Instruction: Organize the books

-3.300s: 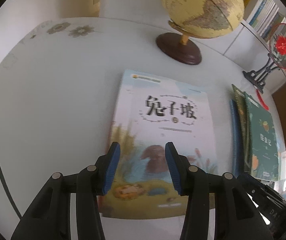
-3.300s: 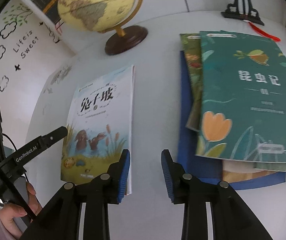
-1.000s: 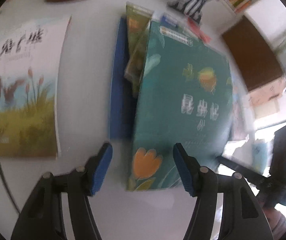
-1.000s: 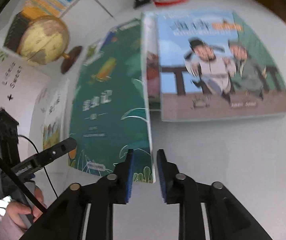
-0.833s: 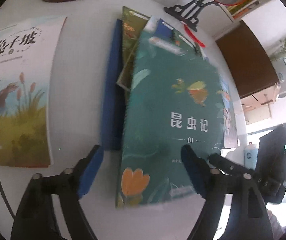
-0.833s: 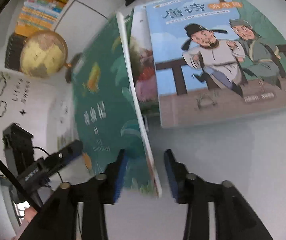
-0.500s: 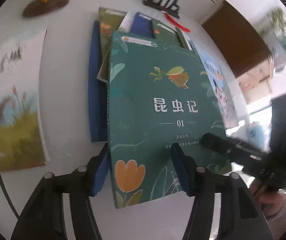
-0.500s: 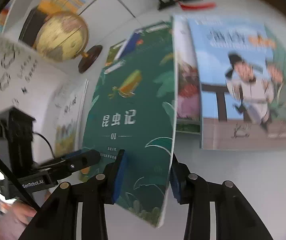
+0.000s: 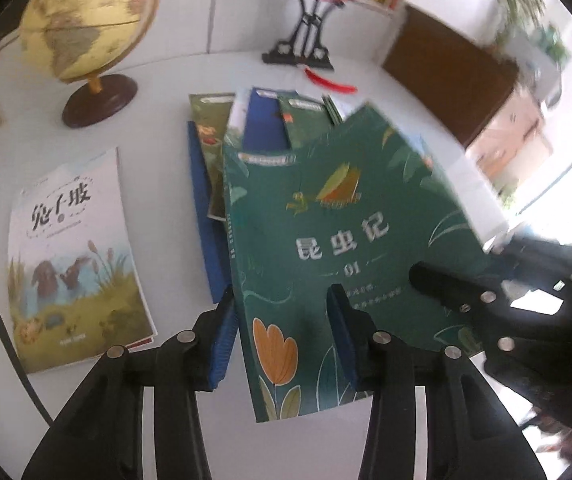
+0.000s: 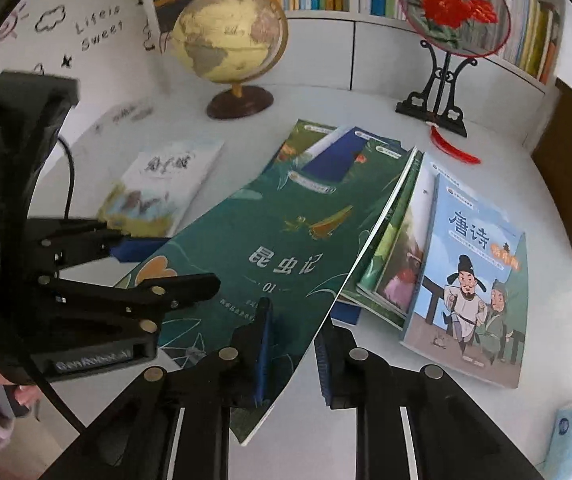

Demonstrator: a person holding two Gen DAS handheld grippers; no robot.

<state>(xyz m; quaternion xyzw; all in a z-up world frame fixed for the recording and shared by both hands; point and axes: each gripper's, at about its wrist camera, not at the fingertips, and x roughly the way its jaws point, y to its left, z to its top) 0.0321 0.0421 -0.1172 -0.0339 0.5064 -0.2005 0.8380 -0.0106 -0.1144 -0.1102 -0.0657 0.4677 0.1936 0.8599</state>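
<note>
My two grippers, left (image 9: 282, 332) and right (image 10: 291, 344), have just closed their jaws on one green book (image 9: 337, 240); only the right view shows the poetry book (image 10: 473, 276), lower right

Both wrists look down, close.

Blue book (image 9: 206, 216) mostly hidden

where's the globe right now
The globe stands at the table's far side, left of the red fan ornament and behind the rabbit book; in the left wrist view it is upper left.
</note>
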